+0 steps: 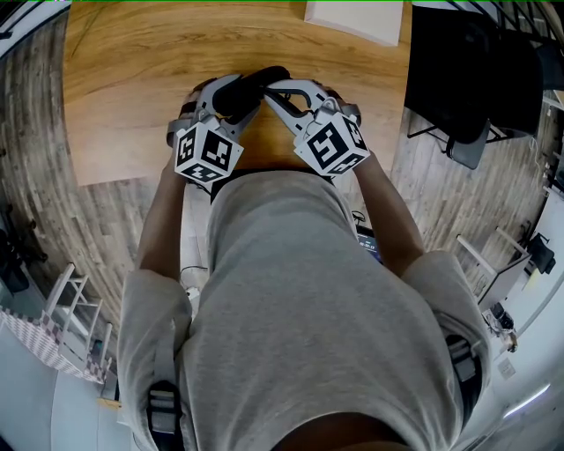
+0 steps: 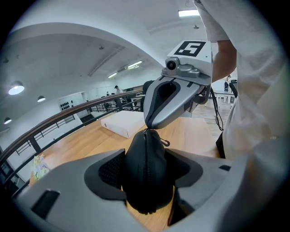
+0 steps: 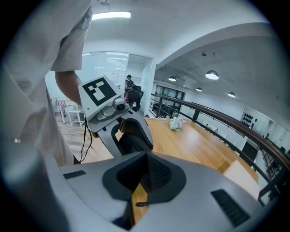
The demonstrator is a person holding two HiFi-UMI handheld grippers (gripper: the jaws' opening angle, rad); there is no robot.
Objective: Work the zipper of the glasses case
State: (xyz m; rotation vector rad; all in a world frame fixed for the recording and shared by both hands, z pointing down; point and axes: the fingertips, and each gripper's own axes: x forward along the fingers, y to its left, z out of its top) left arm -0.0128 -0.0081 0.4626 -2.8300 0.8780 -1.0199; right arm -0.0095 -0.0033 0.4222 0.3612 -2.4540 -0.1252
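The black glasses case (image 2: 145,174) stands on end between the pads of my left gripper (image 2: 146,181), which is shut on its sides. Its zipper (image 2: 146,154) runs up the middle, facing the camera. My right gripper (image 2: 148,126) comes down from above with its jaws shut at the top end of the zipper, on the zipper pull; a small loop (image 2: 166,143) sticks out beside the tips. In the head view both grippers meet over the case (image 1: 251,88) at the near table edge. The right gripper view shows the case (image 3: 132,141) held in the left gripper (image 3: 113,118).
The wooden table (image 1: 132,79) carries a white box (image 1: 357,19) at its far side. A black chair (image 1: 471,79) stands to the right of the table. A small bunch of flowers (image 3: 176,123) sits on the tabletop further off.
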